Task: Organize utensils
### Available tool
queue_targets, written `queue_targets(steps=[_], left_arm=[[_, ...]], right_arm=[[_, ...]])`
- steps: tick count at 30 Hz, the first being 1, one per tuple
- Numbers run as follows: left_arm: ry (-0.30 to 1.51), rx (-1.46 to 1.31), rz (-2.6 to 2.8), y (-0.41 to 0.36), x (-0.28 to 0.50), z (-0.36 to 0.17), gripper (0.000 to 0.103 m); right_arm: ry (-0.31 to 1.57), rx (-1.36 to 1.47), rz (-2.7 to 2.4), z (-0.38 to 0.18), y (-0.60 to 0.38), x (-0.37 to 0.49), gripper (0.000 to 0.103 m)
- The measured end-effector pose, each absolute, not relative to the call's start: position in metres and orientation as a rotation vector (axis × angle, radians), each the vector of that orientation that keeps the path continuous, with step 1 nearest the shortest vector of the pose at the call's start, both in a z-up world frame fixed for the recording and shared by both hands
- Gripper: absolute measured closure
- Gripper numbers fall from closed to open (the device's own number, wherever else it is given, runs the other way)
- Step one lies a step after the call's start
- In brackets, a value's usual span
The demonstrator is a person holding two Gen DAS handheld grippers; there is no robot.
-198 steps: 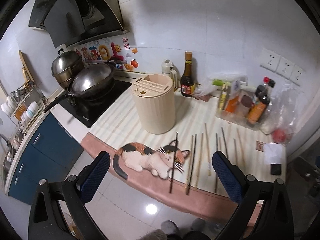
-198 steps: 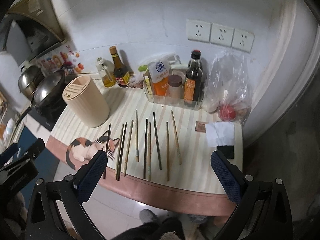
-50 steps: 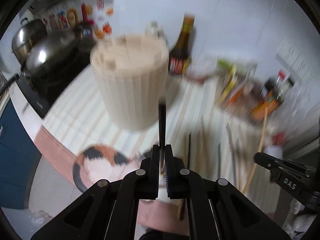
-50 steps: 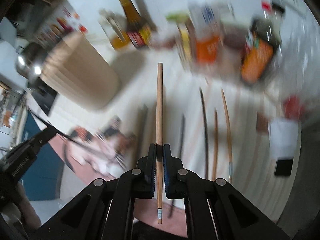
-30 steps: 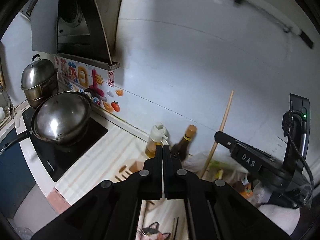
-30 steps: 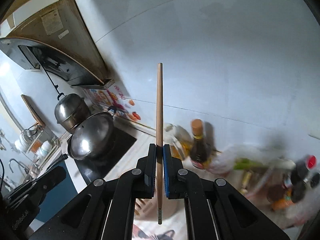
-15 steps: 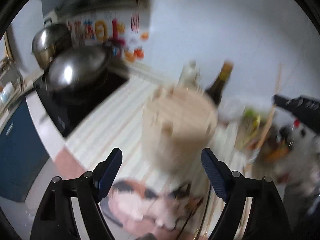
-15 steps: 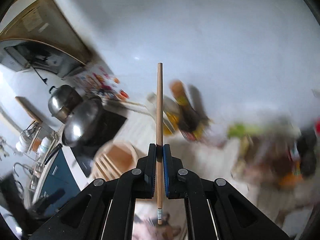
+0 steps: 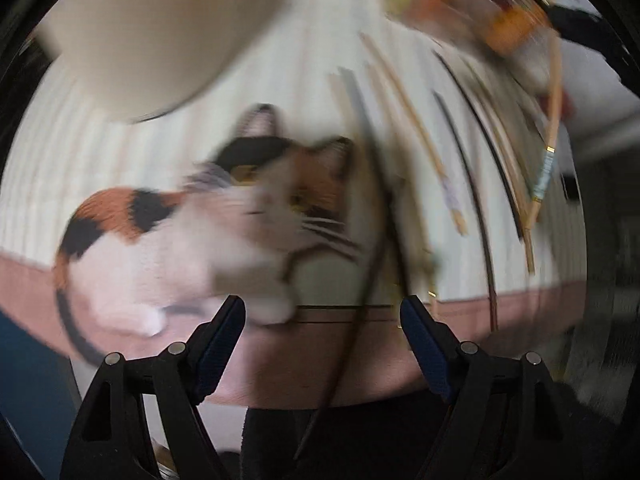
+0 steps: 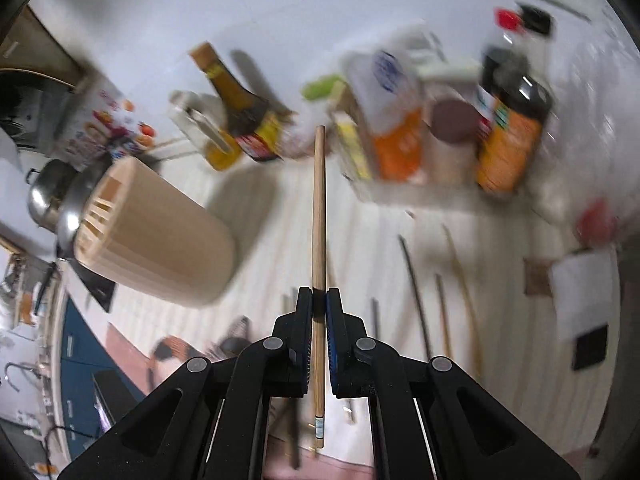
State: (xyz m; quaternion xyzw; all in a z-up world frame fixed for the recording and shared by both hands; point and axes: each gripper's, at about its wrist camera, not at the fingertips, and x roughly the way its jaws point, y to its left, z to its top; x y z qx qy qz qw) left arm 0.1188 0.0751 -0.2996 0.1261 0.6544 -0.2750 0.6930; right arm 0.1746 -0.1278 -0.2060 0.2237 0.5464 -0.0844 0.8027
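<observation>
My right gripper (image 10: 319, 304) is shut on a light wooden chopstick (image 10: 319, 200), held above the counter and pointing toward the back wall. The beige slotted utensil holder (image 10: 160, 240) stands to its left. My left gripper (image 9: 322, 320) is open and empty, low over the counter's front edge by the cat picture (image 9: 224, 216). A dark chopstick (image 9: 368, 208) runs between its fingers on the mat. Several more chopsticks (image 9: 416, 136) lie side by side to the right. The holder's base (image 9: 136, 40) shows blurred at upper left.
Sauce bottles and packets (image 10: 440, 128) stand in a clear tray at the back. A dark bottle (image 10: 244, 112) and an oil jug stand by the wall. Pots (image 10: 52, 196) sit on the stove at left. A white paper and black card (image 10: 584, 312) lie at right.
My left gripper has dropped from facing the holder to close over the cat mat and chopsticks, still open. My right gripper has tilted down toward the counter, still holding its chopstick.
</observation>
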Motion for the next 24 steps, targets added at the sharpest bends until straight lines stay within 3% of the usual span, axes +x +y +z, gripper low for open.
queue_targets(steps=[3,7,8,15,24], left_arm=[[1.445,0.41,-0.635,0.052,0.103,-0.313,0.031],[1.421,0.445,-0.655,0.037,0.093,-0.323,0.079],[1.396,0.472,-0.643,0.032,0.092,-0.321,0.1],[1.341,0.406,-0.545,0.03,0.108,-0.31,0.1],[1.15,0.146,-0.463,0.058,0.14,-0.183,0.1]], right_arm=[[1.2,0.49,-0.217,-0.219,-0.14,0.161,0.096],[1.206,0.485,-0.258,-0.228,-0.156,0.149,0.096],[1.204,0.485,-0.264,-0.228,-0.158,0.147,0.096],[1.174,0.514,-0.258,-0.214,-0.167,0.147,0.096],[1.039,0.526,-0.149,-0.145,-0.156,0.17,0.096]])
